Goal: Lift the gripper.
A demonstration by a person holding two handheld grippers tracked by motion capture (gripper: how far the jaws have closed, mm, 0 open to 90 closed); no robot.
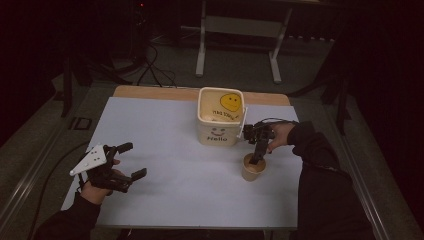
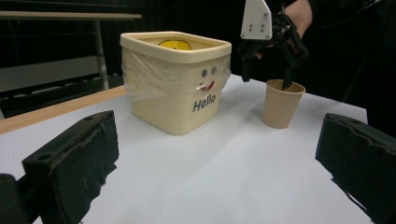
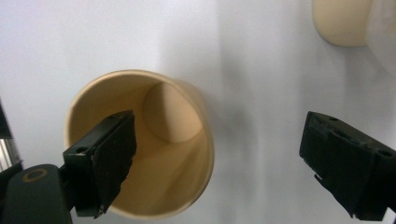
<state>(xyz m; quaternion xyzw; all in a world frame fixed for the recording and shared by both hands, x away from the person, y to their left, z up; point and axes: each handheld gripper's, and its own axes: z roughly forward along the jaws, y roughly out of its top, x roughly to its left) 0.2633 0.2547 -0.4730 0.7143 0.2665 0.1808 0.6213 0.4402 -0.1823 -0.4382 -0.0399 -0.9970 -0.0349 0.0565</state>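
- One paper cup [image 1: 253, 169] stands upright on the white surface [image 1: 175, 165], just in front of the front right corner of the bucket and apart from it; the right gripper view looks into it and nothing is seen inside.
- One cream bucket [image 1: 220, 116] stands at the far middle of the surface. It has "Hello" and a small face printed on its front, a yellow smiley disc visible inside, and clear plastic film bunched under its rim.
- Two grippers are in use.
- The right gripper [image 1: 258, 150] hangs over the cup, pointing down beside the bucket's right side. Its jaws stand wide apart: one jaw dips inside the cup's rim, the other is outside, well clear of the cup wall. The pads do not press on the cup.
- The left gripper [image 1: 134, 161] is held low over the surface, well to the left of the bucket and nearer the person. Its jaws are spread wide with nothing between them.
- Two dark-sleeved forearms come in from the near edge, one to each gripper.
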